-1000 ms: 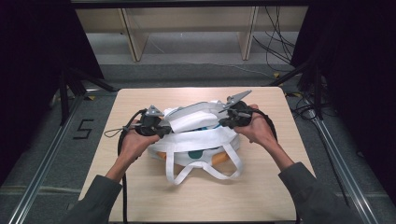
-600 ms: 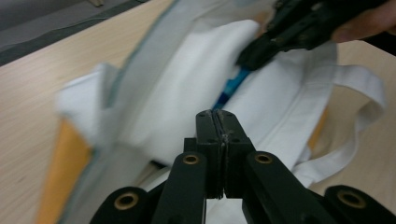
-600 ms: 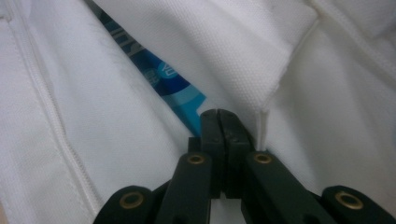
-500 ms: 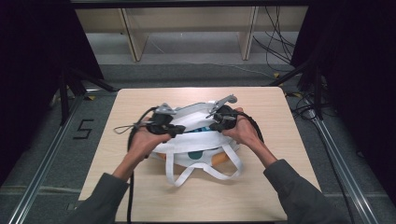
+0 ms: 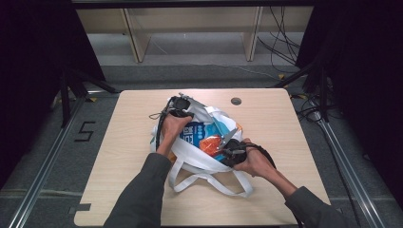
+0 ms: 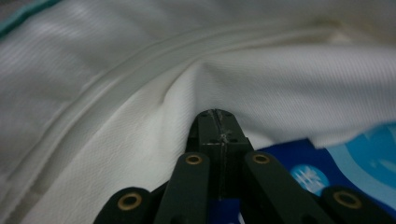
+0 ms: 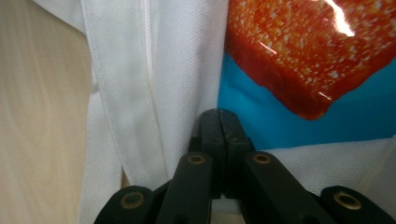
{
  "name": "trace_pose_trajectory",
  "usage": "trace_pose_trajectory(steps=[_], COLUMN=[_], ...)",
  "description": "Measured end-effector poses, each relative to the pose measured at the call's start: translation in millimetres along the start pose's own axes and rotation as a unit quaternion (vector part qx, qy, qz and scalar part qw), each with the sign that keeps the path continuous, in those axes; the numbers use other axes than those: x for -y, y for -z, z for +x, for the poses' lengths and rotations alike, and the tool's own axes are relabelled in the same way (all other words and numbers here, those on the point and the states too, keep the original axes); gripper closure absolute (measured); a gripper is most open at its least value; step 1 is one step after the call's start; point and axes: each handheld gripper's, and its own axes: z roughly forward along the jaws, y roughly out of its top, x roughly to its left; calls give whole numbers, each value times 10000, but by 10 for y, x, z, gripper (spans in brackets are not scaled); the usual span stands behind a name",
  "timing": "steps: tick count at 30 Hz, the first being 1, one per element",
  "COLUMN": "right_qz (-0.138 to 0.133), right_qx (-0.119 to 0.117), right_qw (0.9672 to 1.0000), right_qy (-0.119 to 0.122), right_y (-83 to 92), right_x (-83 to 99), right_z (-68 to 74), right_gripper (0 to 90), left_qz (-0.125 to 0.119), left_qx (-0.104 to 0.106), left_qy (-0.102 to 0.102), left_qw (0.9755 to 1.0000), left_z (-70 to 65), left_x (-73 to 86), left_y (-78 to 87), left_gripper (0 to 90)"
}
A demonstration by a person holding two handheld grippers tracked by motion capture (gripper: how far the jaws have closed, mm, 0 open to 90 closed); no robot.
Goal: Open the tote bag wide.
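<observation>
- Spreading the mouth of the white tote bag (image 5: 209,159), which is lying mid-table (image 5: 285,142): the left gripper (image 5: 183,110) is now pulling the far rim away, while the right gripper (image 5: 227,151) is drawing the near rim toward the person.
- A second ago both hands were sitting side by side across the top of the bag; they are now working along a diagonal, well apart.
- Both sets of jaws are clamped on white fabric (image 6: 140,140), pads pinching the cloth.
- The blue snack packet (image 5: 196,133) and orange packet (image 5: 209,142) are now showing inside, so the opening is widening.
</observation>
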Motion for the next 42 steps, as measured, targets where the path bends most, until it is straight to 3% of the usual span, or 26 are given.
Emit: trace_pose_trajectory(steps=[3,5,6,8,10,12,15,16,17,18,19,21,23,25,26,27,28,31,33,34,35,36,38,39,41,42], right_qz=[-333,-932,-1087,-1228,-1195,-1114,-825,-801,-768,-613,-469,-389,-234,-78,-37,3,-43,-631,-929,-1035,-946,-903,-718,-632,-395,-430], right_qx=[-63,181,366,584,876,901,1078,1211,1500,1724,1844,1748,1851,1823,1863,1989,1956,1757,1479,1265,1034,954,836,740,753,770], right_qw=[9994,9955,9934,9907,9889,9896,9905,9889,9849,9823,9802,9791,9752,9743,9746,9739,9754,9774,9819,9836,9885,9908,9939,9952,9964,9961], right_qy=[-52,43,7,-28,-58,-91,-232,-315,-399,-390,-549,-965,-1189,-1319,-1242,-1089,-1015,-996,-736,-759,-573,-320,-51,-88,61,71], right_y=[154,304,371,439,395,254,4,-66,-106,-117,-144,-196,-249,-278,-271,-224,-155,97,242,276,299,295,281,267,237,236], right_x=[-90,-229,-313,-501,-686,-832,-962,-995,-1023,-1035,-1033,-979,-910,-856,-858,-875,-889,-920,-957,-982,-982,-970,-890,-826,-669,-582], right_z=[-43,-125,-165,-288,-450,-602,-776,-864,-948,-1007,-1057,-1201,-1300,-1333,-1330,-1293,-1259,-1173,-1040,-919,-773,-711,-556,-491,-430,-407], right_gripper=[900,900,900,900,900,900,900,900,900,900,900,900,900,900,900,900,900,900,900,900,900,900,900,900,900,900], left_qz=[-147,-150,-41,100,299,587,750,852,931,1017,1043,970,1114,1011,901,816,726,326,138,79,68,68,137,191,494,644], left_qx=[337,465,467,547,603,674,938,983,993,1091,1084,943,954,971,1022,1092,1137,1215,1171,1130,1085,1009,697,581,204,-28], left_qy=[-27,-116,-313,-519,-679,-996,-1001,-1114,-1176,-1204,-1286,-1456,-1638,-1530,-1363,-1276,-1248,-1147,-1102,-1065,-1084,-1061,-947,-925,-898,-882], left_qw=[9993,9987,9984,9971,9954,9910,9877,9852,9837,9815,9802,9800,9755,9782,9813,9824,9830,9854,9869,9878,9881,9892,9930,9938,9945,9940], left_z=[-15,-32,-35,-59,-89,-113,-97,-99,-100,-113,-141,-239,-299,-270,-241,-217,-199,-180,-204,-218,-219,-223,-202,-176,-82,-24], left_x=[27,66,96,188,317,501,802,909,975,1049,1142,1240,1244,1210,1169,1113,1063,771,546,415,343,261,136,98,34,25], left_y=[167,269,333,411,452,503,631,673,695,705,711,727,746,778,798,831,860,933,901,833,777,691,497,419,208,135], left_gripper=[895,894,893,886,876,874,893,893,893,893,894,894,895,894,894,885,880,873,872,872,873,873,871,873,891,893])
